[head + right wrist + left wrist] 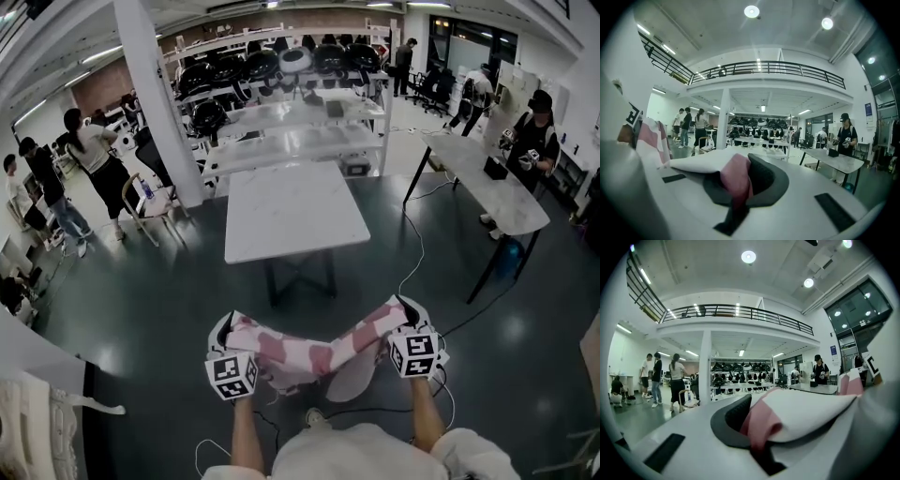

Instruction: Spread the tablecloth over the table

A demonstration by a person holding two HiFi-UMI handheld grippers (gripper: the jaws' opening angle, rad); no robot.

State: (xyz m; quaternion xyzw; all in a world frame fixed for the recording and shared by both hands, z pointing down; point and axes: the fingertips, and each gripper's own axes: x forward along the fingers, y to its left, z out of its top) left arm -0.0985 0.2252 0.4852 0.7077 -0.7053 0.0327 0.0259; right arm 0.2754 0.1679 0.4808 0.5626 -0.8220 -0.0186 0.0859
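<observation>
- Pink-and-white patterned fabric tablecloth sags in a bunched band across the bottom centre of the head view, with one end in each claw.
- The left claw is clamped on a folded edge, a pink fold squeezed between its dark pads. The right claw bites its end the same way.
- A bare white rectangular counter stands straight up-frame of both claws, well apart from them, with dark green floor between.
- The counter's long axis runs away from the person, crosswise to the stretched cloth.
- Both claws sit about equally far from the near edge, one to either side of the counter's line.
- Nothing appears to block the approach. A thin cable trails on the floor to the right.
- A white shelving rack of black helmets crowds the far end, which may limit any overshoot.
- A long pale table stands at right with a person in black beside it.
</observation>
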